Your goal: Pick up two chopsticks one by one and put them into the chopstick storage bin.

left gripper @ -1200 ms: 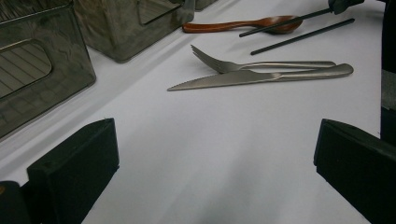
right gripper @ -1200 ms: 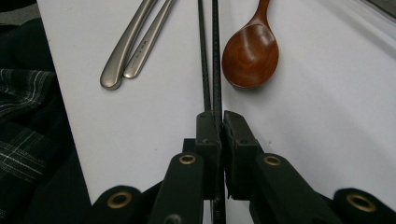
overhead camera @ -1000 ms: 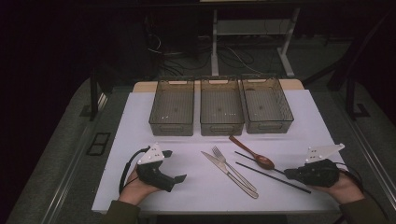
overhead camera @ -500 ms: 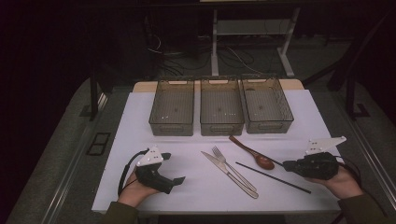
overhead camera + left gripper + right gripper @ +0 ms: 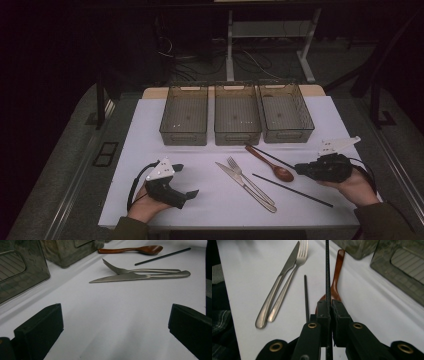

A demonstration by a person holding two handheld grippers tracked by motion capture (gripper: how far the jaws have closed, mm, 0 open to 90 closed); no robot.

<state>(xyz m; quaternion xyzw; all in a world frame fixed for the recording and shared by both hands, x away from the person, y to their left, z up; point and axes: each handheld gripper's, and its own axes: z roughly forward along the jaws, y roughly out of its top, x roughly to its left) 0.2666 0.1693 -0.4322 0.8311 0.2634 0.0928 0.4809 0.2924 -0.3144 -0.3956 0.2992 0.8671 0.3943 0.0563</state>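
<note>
My right gripper (image 5: 299, 169) (image 5: 330, 307) is shut on a thin black chopstick (image 5: 270, 157) (image 5: 327, 270), which sticks out past the jaws over the wooden spoon (image 5: 283, 173) (image 5: 336, 280). A second black chopstick (image 5: 292, 190) (image 5: 305, 295) lies flat on the white table. Side by side at the table's middle lie a steel knife (image 5: 244, 186) (image 5: 140, 277) and fork (image 5: 250, 181) (image 5: 140, 270). My left gripper (image 5: 185, 180) (image 5: 115, 322) rests at the front left, open, with bare table between its jaws.
Three clear plastic bins (image 5: 183, 136) (image 5: 237, 136) (image 5: 290, 134) stand in a row behind the cutlery. The white table top (image 5: 150, 130) ends at a front edge close to both hands. Dark floor and desk legs lie beyond the table.
My right gripper has moved left and a little up with the chopstick in its jaws. The left gripper has stayed where it was.
</note>
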